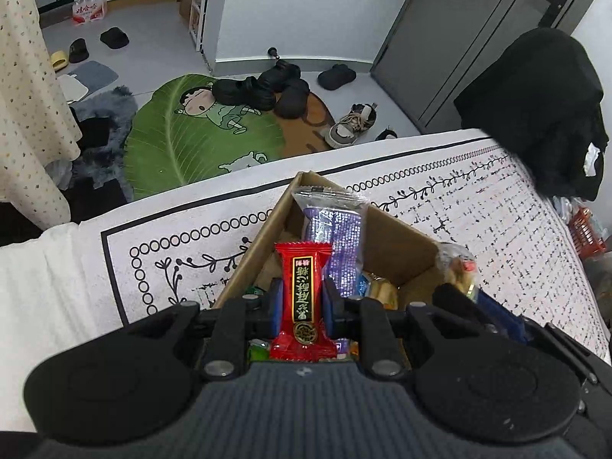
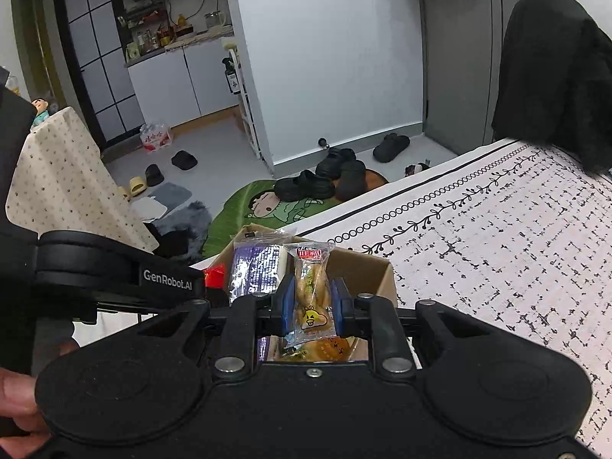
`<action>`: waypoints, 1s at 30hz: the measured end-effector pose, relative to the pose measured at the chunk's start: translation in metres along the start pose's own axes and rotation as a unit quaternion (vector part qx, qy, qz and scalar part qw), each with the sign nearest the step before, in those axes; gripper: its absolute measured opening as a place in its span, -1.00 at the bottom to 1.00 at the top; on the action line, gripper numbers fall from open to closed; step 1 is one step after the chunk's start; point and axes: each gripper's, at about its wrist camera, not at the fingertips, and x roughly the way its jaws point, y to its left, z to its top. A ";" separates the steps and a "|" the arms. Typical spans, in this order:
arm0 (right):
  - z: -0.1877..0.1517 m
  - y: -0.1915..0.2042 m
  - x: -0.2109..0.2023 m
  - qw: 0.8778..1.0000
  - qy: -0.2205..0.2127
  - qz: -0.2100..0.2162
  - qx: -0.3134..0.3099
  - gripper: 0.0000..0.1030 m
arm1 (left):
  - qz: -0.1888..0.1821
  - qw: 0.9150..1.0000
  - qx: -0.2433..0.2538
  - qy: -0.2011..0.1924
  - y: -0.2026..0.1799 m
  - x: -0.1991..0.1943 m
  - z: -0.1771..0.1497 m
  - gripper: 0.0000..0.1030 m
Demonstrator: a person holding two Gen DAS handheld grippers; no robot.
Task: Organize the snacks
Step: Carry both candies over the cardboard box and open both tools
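My left gripper [image 1: 302, 308] has its fingers pinching a red candy packet [image 1: 303, 298] upright, my right gripper [image 2: 312, 306] pinching a clear biscuit packet [image 2: 311, 290], both above the cardboard box [image 1: 397, 248] where a purple packet [image 1: 338, 244] stands, on the patterned tabletop [image 1: 478, 206].

Red candy wrapper [image 1: 303, 298] with gold lettering, purple-silver snack packet [image 1: 336, 244], clear yellow-printed biscuit pack [image 2: 311, 294], brown cardboard box [image 1: 397, 252], white bedcover [image 1: 497, 206] with black vine pattern, green leaf rug [image 1: 199, 141]

A patterned white bedspread [image 1: 478, 206] carries an open cardboard box [image 1: 397, 256] and black clothing [image 1: 535, 114].
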 end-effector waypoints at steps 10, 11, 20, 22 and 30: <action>-0.005 0.002 0.004 1.000 0.005 -0.005 -0.023 -0.54 | 0.036 0.999 0.011 -0.007 -0.014 -0.006 0.008 -0.40; -0.005 0.000 0.001 1.000 0.007 -0.003 -0.019 -0.52 | 0.039 0.999 0.010 -0.007 -0.014 -0.008 0.009 -0.38; -0.009 -0.022 -0.035 1.000 0.013 -0.025 0.013 -0.48 | 0.045 0.999 0.008 -0.025 -0.015 -0.040 0.011 0.09; -0.010 -0.025 -0.044 0.999 0.015 -0.030 0.022 -0.48 | 0.042 0.999 0.005 -0.025 -0.013 -0.046 0.009 0.15; -0.010 -0.024 -0.083 0.998 -0.001 -0.034 0.054 -0.38 | 0.018 0.999 0.009 -0.035 -0.015 -0.082 0.002 0.49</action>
